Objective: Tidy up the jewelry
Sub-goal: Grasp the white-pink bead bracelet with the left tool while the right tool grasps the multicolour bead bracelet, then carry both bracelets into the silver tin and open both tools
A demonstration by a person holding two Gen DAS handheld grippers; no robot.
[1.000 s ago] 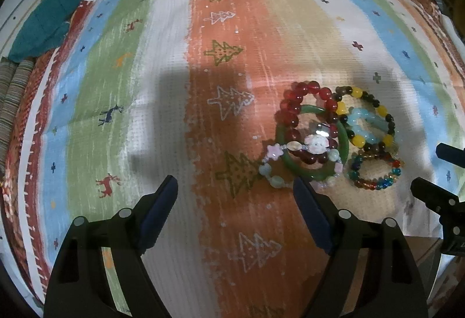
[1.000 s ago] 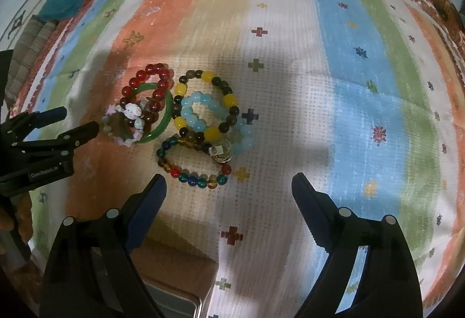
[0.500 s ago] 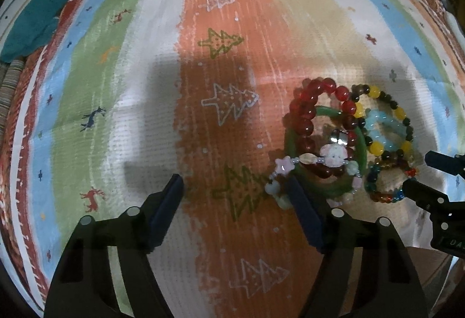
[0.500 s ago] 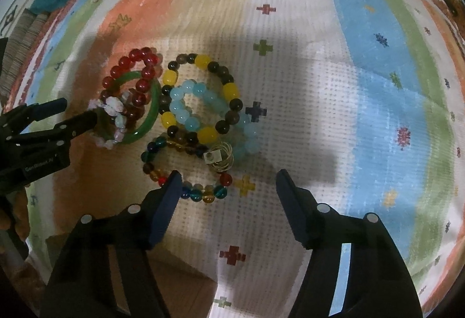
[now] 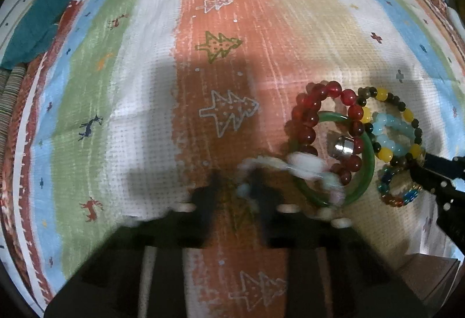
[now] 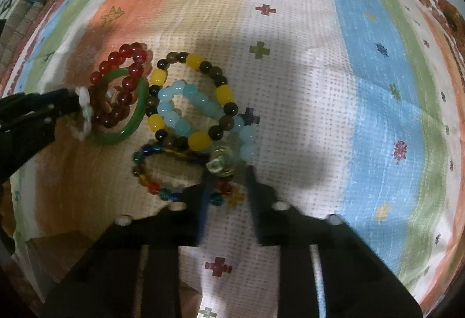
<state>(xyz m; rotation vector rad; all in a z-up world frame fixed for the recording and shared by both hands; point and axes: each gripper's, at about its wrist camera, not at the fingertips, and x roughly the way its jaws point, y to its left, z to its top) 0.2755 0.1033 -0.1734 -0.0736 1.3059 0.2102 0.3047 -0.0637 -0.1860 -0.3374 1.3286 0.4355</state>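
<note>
bracelet pile on striped cloth, left gripper jaws just closed, pinching pale bead bracelet at the pile's left edge, right gripper jaws just closed, pinching multicolour bracelet at the pile's near edge

I find no readable text, labels or numbers; the striped cloth ahead of the claw carries only tree, deer and cross motifs.

Around the green bangle the bracelets are packed: red beads overlap it, the yellow-and-dark strand lies just right of it, and the multicoloured strand is found nearer the camera. Left of the bangle and beyond it, open striped cloth is left clear.
</note>
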